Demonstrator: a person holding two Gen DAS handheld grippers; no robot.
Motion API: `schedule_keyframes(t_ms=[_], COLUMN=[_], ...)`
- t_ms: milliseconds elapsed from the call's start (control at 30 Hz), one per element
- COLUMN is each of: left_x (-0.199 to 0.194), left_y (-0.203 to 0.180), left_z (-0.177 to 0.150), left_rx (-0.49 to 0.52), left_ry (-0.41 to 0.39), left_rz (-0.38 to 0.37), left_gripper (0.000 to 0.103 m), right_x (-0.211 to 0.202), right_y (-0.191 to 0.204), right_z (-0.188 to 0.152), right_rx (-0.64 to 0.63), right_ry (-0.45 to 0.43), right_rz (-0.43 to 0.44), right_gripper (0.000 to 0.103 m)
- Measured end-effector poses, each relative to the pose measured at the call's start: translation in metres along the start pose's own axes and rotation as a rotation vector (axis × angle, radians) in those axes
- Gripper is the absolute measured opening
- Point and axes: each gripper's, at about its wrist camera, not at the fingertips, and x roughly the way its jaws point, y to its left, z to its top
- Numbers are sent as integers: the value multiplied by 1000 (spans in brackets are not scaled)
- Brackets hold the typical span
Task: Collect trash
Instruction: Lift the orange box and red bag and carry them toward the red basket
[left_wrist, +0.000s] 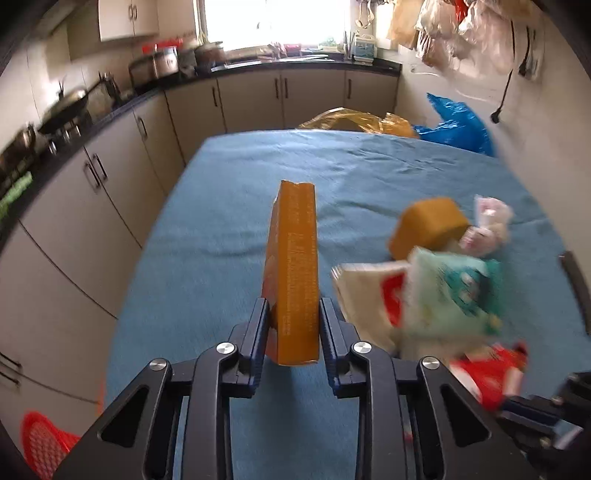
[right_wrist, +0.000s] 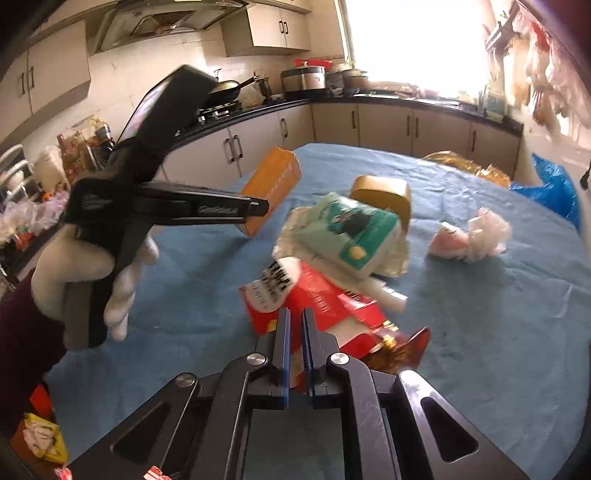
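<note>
Left tongs (left_wrist: 291, 317) pinch an orange box (left_wrist: 295, 273) above the blue-covered surface (left_wrist: 229, 229), while right tongs (right_wrist: 294, 325) clamp a red wrapper (right_wrist: 325, 306) near the green packet (right_wrist: 351, 232).

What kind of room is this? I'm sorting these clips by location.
A home kitchen, most likely: a wok sits on a gas stove under a range hood, and cabinets line a dark countertop below the window.
</note>
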Motion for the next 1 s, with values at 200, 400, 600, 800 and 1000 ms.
schedule_keyframes(t_ms=[200,400,600,800,1000], left_x=[-40,-78,-59,-38,-32], left_y=[14,22,27,28,19], left_z=[-40,-81,-97,-95,-89], left_rx=[-85,-131,-162,-213,-206], left_ry=[38,99,157,157,91], left_rz=[-114,-251,-227,-268,-234], left_gripper=[25,26,27,50,56], right_x=[-13,-32,-10,-7,-16], right_y=[-1,-8,-4,-9,-14], right_z=[-10,-12,12,5,-13], right_rx=[70,100,72,174,272], right_ry=[37,-17,-8,-5,19], right_rz=[84,1,-69,-54,-41], right_gripper=[4,45,73,73,74])
